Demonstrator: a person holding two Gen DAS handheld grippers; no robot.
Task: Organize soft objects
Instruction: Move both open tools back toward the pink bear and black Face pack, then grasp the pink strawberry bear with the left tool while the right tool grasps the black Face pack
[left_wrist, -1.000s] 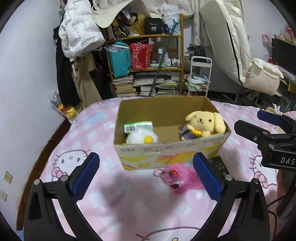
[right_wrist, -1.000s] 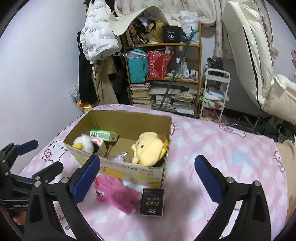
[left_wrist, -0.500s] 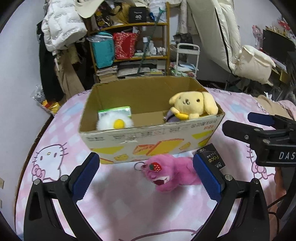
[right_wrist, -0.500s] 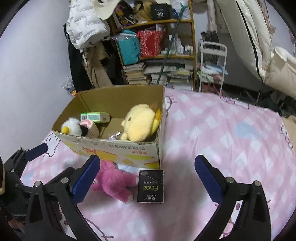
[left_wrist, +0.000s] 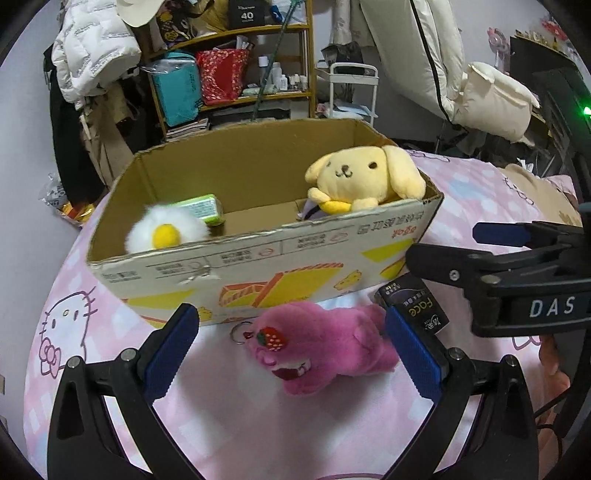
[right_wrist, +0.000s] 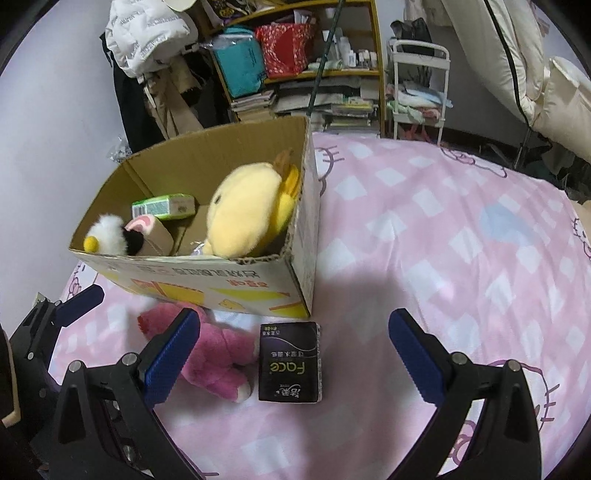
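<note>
Left tool (left_wrist: 291, 354) had dropped closer to the bed within the last second, its blue-padded fingers spread wide and now flanking the pink plush (left_wrist: 325, 354), which sat small and farther ahead a moment earlier. Nothing was gripped yet; the plush lay between the pads w/ clear gaps on both sides. That approach suggested the pick-up was the step in hand, w/ the close and lift into the cardboard box (left_wrist: 258, 266) probably to follow.

The plush lay on its side on the pink checked bed cover (left_wrist: 258, 435), directly in front of the left tool and just short of the box's near wall. It looked fuzzy and limp, w/ a strawberry patch and a metal key ring (left_wrist: 240, 334) at the head end (likely to squash under the pads).

Right tool (right_wrist: 291, 354) hovered low, also spread wide and empty. A dark tissue pack (right_wrist: 290, 362) marked "Face" lay between its fingers, the plush (right_wrist: 218, 362) beside its left finger.

Already in the box: a yellow dog plush (left_wrist: 365, 177), a fried-egg plush (left_wrist: 166, 230) and a green pack (left_wrist: 203, 208). Judged from that, the sort was well along, w/ the pink plush and tissue pack left outside.
</note>
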